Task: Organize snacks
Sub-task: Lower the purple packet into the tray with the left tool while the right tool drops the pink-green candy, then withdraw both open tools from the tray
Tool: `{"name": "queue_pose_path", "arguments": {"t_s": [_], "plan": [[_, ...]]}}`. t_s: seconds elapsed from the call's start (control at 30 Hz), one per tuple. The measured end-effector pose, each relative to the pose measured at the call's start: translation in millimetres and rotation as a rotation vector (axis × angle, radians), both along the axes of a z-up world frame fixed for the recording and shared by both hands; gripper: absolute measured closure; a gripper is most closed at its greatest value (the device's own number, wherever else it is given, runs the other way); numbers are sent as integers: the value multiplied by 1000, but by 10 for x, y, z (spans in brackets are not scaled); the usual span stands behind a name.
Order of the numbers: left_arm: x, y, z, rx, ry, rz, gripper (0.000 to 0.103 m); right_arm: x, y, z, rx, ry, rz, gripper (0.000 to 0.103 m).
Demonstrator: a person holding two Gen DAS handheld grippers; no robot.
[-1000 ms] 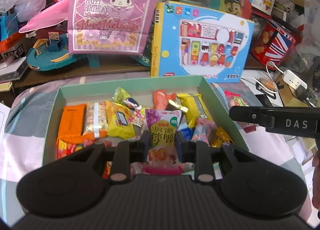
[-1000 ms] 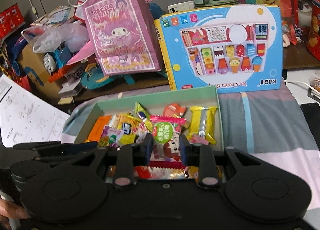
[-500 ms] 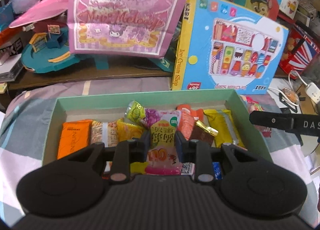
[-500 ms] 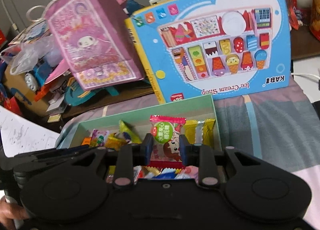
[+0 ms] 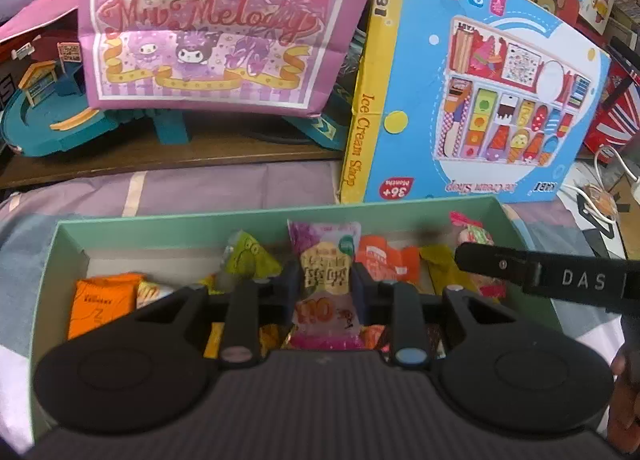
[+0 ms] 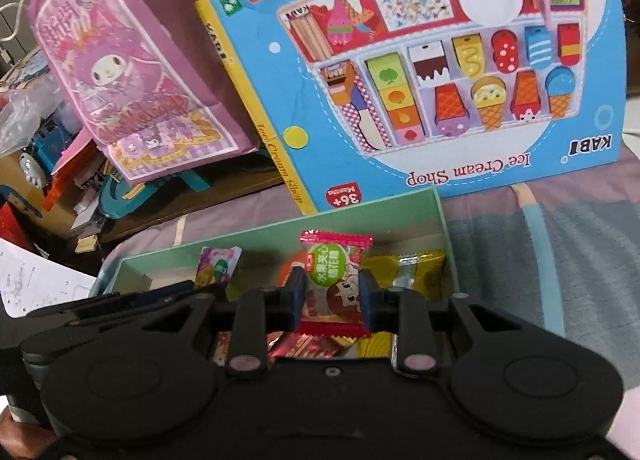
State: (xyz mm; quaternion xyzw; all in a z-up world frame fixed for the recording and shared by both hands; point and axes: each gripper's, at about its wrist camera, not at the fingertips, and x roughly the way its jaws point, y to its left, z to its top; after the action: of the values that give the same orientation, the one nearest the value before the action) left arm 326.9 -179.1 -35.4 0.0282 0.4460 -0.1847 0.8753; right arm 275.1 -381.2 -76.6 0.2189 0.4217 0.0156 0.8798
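Both tilt steeply down over the green box (image 5: 192, 226): left tool (image 5: 325, 284) clamps a purple packet (image 5: 324, 260); right tool (image 6: 332, 292), at three o'clock, pinches a red-edged candy (image 6: 334, 264).

1. Pink gift bag (image 5: 208, 24): "BIRTHDAY" printed above the script "My Melody".
2. Blue toy box (image 6: 440, 72): front face, upside down, reads "Ice Cream Shop", "KABI" and, on a red badge, "36+ Months".
3. The same box's yellow side panel carries "KABI" and "Ice Cream Shop".
4. Black gripper finger (image 5: 552, 278) at the right of the left wrist view: white letters "DAS".
5. Snack packets in the green box (image 5: 180, 226): Chinese print, not legible.
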Motion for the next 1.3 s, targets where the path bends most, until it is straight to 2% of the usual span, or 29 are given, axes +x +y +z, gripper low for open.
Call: {"name": "queue_pose_path", "arguments": {"t_s": [0.03,0.07,0.1,0.13,0.17,0.23,0.33,0.53,0.57,1.0,1.3], "plan": [[16,-11,-10,-2,-2,5,74,-2,-7,-11,4,-1,-3,73],[26,-17,-16,-2,-9,17,65,1,-14,-24,5,-6,-10,72],[26,-19,-18,-5,-12,26,55,-3,-15,-28,9,-9,-13,66],[21,-17,-23,-6,-14,36,30,-10,-22,-23,14,-10,-14,54],[-1,-16,-24,0,-25,48,19,-26,-25,-21,17,-14,-15,47],[-43,-9,-20,27,-45,66,13,-73,-40,15,9,-25,-23,27],[-108,33,-3,26,-32,75,5,-167,-31,96,-9,-40,-23,12],[-388,103,168,35,-35,64,0,-403,44,303,-25,-45,-5,4],[-449,121,204,36,-34,61,0,-458,61,344,-26,-45,-5,0],[-1434,594,541,49,-16,82,0,-1497,403,823,-65,-36,35,0],[-1949,899,505,53,20,102,0,-2105,584,864,-82,21,43,0]]}}
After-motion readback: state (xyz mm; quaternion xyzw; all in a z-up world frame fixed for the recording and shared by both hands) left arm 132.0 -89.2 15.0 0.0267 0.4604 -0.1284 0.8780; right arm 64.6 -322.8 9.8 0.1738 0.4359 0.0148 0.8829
